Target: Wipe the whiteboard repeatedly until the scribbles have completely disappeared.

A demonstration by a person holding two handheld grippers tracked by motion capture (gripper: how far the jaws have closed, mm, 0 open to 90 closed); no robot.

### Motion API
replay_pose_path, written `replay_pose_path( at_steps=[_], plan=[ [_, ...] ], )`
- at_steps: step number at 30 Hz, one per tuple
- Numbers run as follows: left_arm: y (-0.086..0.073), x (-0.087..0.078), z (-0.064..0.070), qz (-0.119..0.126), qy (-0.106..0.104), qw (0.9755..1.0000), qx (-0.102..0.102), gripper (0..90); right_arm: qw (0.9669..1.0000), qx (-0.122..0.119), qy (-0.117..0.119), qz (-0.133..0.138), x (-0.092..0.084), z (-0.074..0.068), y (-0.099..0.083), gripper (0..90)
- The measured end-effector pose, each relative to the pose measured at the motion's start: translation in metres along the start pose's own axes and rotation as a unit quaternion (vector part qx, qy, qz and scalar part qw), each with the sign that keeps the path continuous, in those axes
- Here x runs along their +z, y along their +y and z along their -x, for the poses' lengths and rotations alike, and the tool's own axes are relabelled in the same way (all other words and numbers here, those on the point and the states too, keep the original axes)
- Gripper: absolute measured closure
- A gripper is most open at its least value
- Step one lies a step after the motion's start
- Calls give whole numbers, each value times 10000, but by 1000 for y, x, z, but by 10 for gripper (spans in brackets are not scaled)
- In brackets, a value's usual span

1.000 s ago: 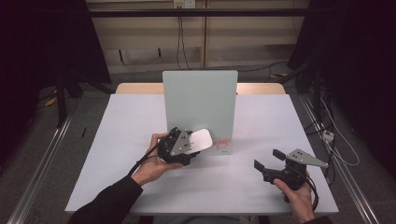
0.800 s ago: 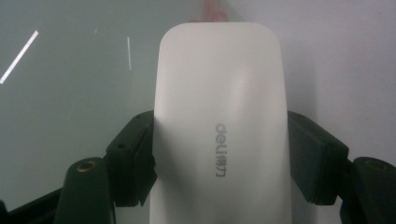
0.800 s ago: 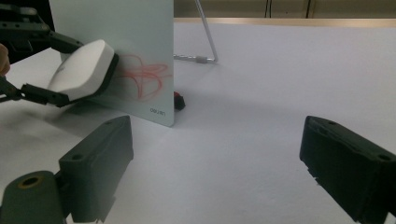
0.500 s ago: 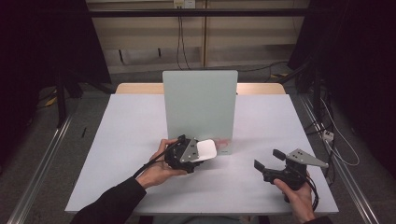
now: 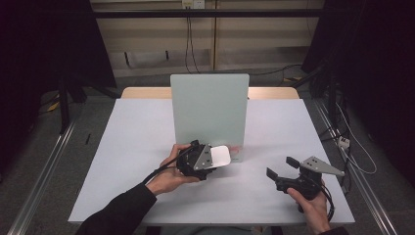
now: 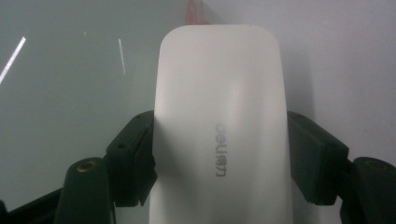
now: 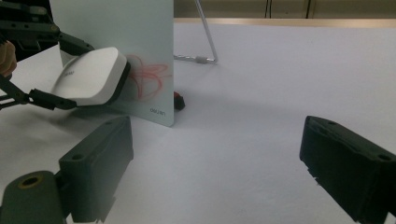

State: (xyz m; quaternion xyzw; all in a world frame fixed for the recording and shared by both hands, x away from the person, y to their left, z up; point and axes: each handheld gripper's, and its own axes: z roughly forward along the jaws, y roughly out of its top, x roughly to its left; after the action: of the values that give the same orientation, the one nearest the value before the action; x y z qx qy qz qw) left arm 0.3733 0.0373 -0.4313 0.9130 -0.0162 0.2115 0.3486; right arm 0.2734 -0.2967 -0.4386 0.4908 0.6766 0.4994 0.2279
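We see the left gripper clamped on a white eraser, held at the foot of the upright board beside the red scribble. Against the earlier frames, the eraser has slid rightward along the board toward that scribble, so we judge wiping is underway or imminent. The right gripper hovers over the table, jaws apart and empty. The right gripper view reveals the scribble clearly; the left gripper view reveals the eraser's printed logo.
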Motion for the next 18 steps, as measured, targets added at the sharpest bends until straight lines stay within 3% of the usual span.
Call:
replay_pose_path(
  at_steps=[2, 6, 15, 18],
  plan=[
    [-6, 2, 2, -52, -189, 9998, -41, 311, 10000, -5, 1, 7, 0, 0, 0, 94],
    [-9, -2, -1, -28, -187, 9997, -129, 311, 10000, 39, 11, 9, 0, 1, 0, 94],
    [3, -25, -25, 333, 295, 9987, -266, 311, 10000, 24, 14, -9, 1, 0, 0, 94],
    [3, -26, -25, 367, 350, 9984, -242, 311, 10000, 22, 13, -6, 1, 0, 0, 94]
  ],
)
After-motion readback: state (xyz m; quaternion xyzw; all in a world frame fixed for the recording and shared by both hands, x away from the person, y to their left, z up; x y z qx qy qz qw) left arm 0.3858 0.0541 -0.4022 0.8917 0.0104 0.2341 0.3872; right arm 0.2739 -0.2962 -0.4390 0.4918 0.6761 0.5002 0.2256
